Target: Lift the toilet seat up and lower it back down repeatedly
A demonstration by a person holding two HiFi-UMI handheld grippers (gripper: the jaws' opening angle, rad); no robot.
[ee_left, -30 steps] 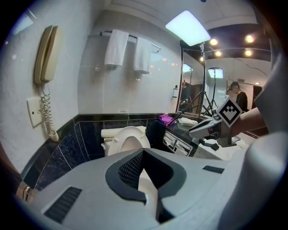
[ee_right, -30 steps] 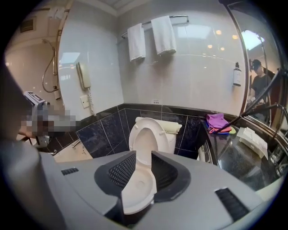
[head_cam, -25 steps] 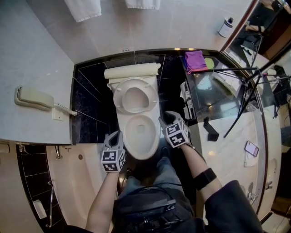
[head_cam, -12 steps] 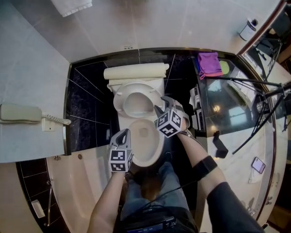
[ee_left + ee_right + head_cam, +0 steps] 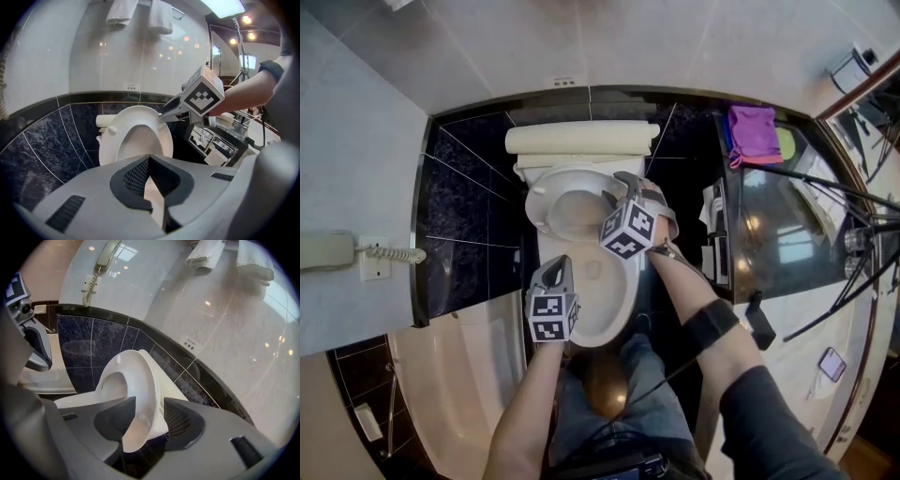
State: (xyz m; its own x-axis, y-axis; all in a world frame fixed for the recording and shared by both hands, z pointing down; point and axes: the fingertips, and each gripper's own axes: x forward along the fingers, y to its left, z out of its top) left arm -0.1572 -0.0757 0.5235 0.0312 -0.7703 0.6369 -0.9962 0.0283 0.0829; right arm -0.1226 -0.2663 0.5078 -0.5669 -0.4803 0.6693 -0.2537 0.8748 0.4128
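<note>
Toilet seat raised at the far end of the bowl, its right edge between the right gripper's wide jaws, just opening; left gripper, jaws together, empty, over the bowl's near left rim.

**What the Views Leave Out**

In the head view the right hand-held gripper covers the right side of the raised toilet seat, so contact there cannot be judged. In the right gripper view its jaws, which have just been opening, stand either side of the seat's lower rim, and the left jaw hides part of it. The left hand-held gripper fills the lower half of its own view and hides nearly all of the toilet bowl. The wall phone is cut by the left edge, and the towels by the top edge. Print on the wall label is too small to read, as is the screen of the smartphone on the worktop.
</note>
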